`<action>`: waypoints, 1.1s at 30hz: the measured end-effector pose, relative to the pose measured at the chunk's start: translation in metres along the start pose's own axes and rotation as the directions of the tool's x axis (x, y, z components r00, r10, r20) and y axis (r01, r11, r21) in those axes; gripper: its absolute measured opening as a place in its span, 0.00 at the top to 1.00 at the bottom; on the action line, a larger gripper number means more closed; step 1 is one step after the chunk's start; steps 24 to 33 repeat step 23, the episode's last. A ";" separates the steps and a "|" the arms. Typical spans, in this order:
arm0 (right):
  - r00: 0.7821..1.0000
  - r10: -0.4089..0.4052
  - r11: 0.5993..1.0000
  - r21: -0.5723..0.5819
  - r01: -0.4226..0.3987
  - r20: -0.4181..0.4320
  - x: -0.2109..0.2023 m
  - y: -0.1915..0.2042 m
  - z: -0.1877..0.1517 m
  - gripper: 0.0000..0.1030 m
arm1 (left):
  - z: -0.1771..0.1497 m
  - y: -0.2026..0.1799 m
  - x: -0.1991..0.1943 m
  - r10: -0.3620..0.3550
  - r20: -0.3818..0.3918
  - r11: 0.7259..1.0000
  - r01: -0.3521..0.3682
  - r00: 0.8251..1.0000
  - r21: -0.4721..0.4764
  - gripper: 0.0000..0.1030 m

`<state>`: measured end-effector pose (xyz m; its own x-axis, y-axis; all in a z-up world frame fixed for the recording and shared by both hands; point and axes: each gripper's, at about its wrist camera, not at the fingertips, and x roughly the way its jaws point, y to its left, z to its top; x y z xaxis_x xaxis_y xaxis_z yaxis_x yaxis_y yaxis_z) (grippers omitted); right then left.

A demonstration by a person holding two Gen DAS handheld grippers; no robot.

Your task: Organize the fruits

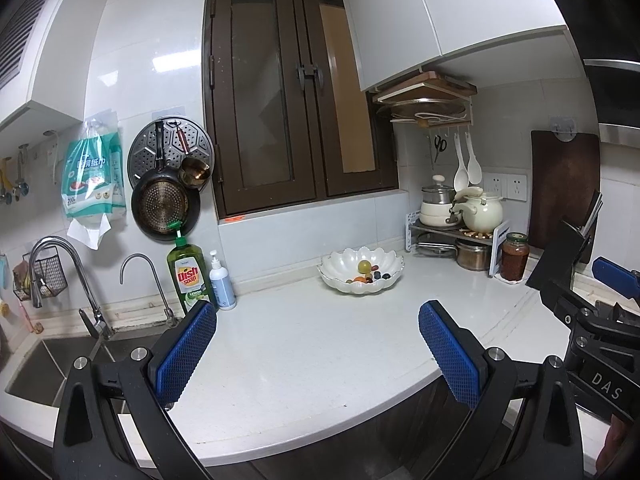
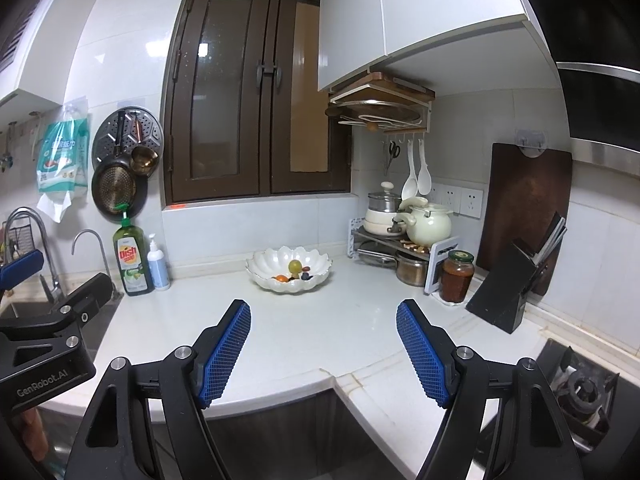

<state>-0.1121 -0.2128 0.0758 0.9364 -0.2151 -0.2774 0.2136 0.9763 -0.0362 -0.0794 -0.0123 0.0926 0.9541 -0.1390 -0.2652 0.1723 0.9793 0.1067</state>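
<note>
Item: small fruits (image 1: 366, 273) gathered in scalloped white bowl (image 1: 390, 261), twelve o'clock on countertop (image 1: 320, 344); none seen loose. My left gripper (image 1: 318, 346) and right gripper (image 2: 323, 350): both spread, empty.

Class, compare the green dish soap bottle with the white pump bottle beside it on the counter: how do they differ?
The dish soap bottle is green and taller; the pump bottle is white with a blue label and shorter. The dish soap bottle has a green cap; the pump bottle ends in a white pump head. Both stand upright, side by side against the wall near the faucet.
</note>
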 end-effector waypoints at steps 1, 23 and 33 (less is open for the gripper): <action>1.000 0.002 1.000 0.001 -0.002 0.000 0.000 -0.001 0.000 0.26 | 0.000 0.000 0.000 -0.001 0.000 1.000 0.001 1.000 0.000 0.00; 1.000 -0.007 1.000 0.002 0.007 -0.004 0.002 0.000 0.001 0.26 | 0.003 0.000 0.002 -0.004 0.002 1.000 0.004 1.000 0.000 0.00; 1.000 -0.007 1.000 0.002 0.007 -0.004 0.002 0.000 0.001 0.26 | 0.003 0.000 0.002 -0.004 0.002 1.000 0.004 1.000 0.000 0.00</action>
